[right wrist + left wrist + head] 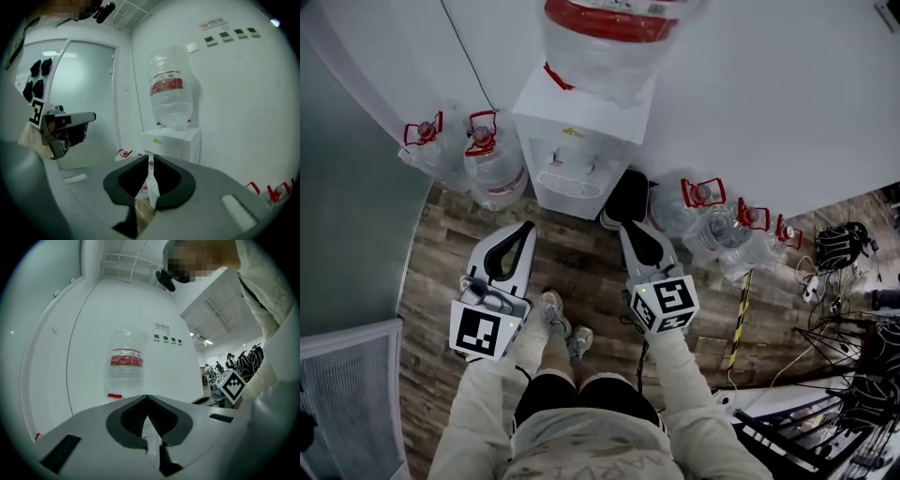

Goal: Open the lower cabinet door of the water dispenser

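Observation:
The white water dispenser (pixel 578 141) stands against the wall with a big clear bottle (pixel 609 37) on top. From above I see only its tap panel and top; the lower cabinet door is out of sight. My left gripper (pixel 528 228) hovers over the wooden floor in front of the dispenser's left side, shut and empty. A short way off its right front corner my right gripper (pixel 625 228) is also shut on nothing. In the right gripper view the dispenser (pixel 171 140) rises behind the closed jaw tips (pixel 151 158), its lower part hidden. The left gripper view faces the bottle (pixel 125 364).
Several water bottles with red handles stand left (pixel 492 155) and right (pixel 712 220) of the dispenser. A black object (pixel 628 197) lies by its right side. A glass partition (pixel 347 187) closes the left. Cables (pixel 853 309) and a yellow-black bar (pixel 741 319) lie at right. My shoes (pixel 562 323) are between the grippers.

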Motion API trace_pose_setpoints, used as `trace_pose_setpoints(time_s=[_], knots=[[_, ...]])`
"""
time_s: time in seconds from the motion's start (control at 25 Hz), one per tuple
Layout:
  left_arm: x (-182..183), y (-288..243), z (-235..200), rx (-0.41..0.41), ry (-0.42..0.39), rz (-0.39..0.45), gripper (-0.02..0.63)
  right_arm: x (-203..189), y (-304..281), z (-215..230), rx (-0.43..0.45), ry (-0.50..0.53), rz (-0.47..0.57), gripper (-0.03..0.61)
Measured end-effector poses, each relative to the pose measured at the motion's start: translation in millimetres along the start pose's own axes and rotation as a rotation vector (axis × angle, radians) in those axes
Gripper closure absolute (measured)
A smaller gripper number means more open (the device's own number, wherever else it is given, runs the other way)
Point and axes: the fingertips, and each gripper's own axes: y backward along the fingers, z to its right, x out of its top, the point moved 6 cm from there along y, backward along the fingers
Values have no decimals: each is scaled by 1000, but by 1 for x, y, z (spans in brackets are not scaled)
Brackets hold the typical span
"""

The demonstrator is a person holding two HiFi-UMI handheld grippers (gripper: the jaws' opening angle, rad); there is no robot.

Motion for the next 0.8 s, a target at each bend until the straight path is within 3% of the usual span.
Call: trace_pose_setpoints(time_s=[0.36, 0.8], knots=[[-94, -29, -23, -54, 15, -70, 614, -120, -73, 30, 2, -86, -149, 454], [-212, -47, -31, -117, -36, -100, 614, -276, -144, 63, 16, -90, -242, 434]])
